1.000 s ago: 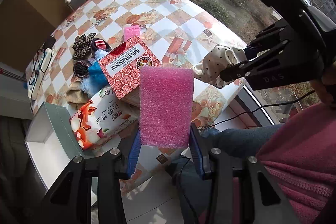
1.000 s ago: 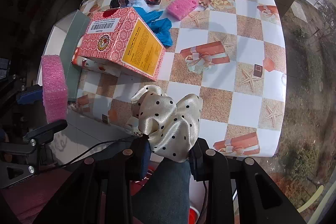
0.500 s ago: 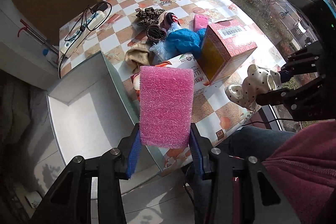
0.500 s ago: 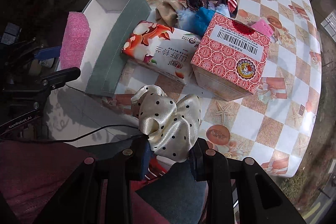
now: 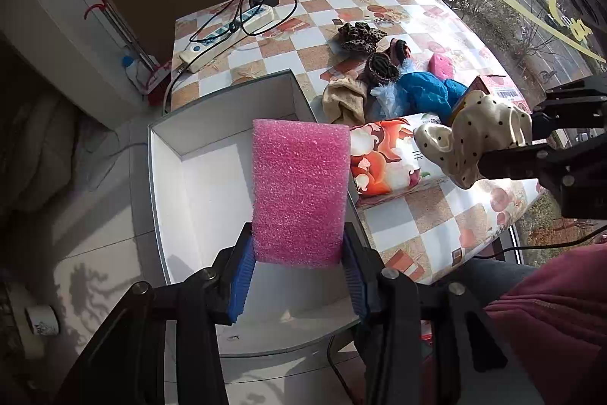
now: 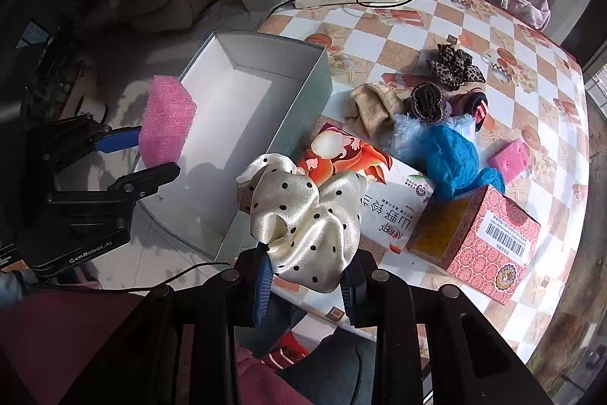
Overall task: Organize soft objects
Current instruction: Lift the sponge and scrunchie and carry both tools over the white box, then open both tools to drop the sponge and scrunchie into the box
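Checkered table [image 5: 428, 215], one grey box [image 6: 303, 101], two pink sponges [image 5: 299, 192], one dotted scrunchie [image 6: 307, 215]

Left gripper [image 5: 299, 285]: jaws clamped on both sides of an upright pink foam block [image 5: 300, 192], held on the left. Blue pads [image 5: 239, 285] press its lower edges.

Right gripper [image 6: 306, 285]: on the right, jaws closed on a cream polka-dot scrunchie [image 6: 303, 215], which bunches up above the fingertips. Grippers well apart, both level, pointing toward the far side.
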The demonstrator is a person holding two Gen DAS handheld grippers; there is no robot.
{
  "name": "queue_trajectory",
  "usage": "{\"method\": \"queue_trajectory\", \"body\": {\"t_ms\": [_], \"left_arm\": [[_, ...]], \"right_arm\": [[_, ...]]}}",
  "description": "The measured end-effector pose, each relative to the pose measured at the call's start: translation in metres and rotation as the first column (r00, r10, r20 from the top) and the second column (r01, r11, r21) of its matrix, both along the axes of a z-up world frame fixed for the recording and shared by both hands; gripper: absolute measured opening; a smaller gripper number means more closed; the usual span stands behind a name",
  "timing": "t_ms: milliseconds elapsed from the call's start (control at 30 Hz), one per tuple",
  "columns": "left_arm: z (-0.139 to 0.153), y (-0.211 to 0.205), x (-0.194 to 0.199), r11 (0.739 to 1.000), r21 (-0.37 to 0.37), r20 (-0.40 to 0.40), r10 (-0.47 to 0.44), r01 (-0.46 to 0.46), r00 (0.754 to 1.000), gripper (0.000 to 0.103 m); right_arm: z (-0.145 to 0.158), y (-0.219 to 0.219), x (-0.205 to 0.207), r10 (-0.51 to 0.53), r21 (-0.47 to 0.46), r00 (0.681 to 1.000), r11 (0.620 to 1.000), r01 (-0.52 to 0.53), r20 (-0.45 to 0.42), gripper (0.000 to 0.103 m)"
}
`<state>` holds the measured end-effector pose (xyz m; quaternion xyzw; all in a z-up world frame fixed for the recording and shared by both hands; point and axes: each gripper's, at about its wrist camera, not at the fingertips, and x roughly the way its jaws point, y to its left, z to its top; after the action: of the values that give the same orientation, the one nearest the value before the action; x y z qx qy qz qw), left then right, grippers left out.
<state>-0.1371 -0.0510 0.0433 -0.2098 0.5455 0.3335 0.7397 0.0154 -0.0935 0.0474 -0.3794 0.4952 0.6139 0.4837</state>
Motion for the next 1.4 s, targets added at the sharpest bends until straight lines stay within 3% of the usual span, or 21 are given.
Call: {"method": "queue_trajectory", "body": {"t_ms": [467, 833, 1167, 1400], "left_arm": [[-0.012, 0.012, -0.037, 0.994, -0.012, 0.031, 0.112, -0.112, 0.993, 0.047], [-0.042, 0.019, -0.060, 0.974, -0.070, -0.025, 0.212, -0.213, 0.977, 0.047], [-0.066, 0.011, -0.069, 0.969, -0.118, -0.085, 0.207, -0.216, 0.975, 0.047], [-0.072, 0.009, -0.074, 0.962, -0.139, -0.096, 0.223, -0.235, 0.970, 0.047]], "right_arm": [[0.002, 0.016, -0.035, 0.080, -0.015, 0.996, 0.997, -0.080, 0.034, 0.032], [-0.006, 0.031, -0.057, 0.139, -0.044, 0.989, 0.990, -0.137, 0.044, 0.032], [-0.019, 0.037, -0.112, 0.322, -0.075, 0.943, 0.946, -0.317, 0.079, 0.032], [-0.026, 0.037, -0.123, 0.363, -0.102, 0.929, 0.929, -0.355, 0.073, 0.032]]}}
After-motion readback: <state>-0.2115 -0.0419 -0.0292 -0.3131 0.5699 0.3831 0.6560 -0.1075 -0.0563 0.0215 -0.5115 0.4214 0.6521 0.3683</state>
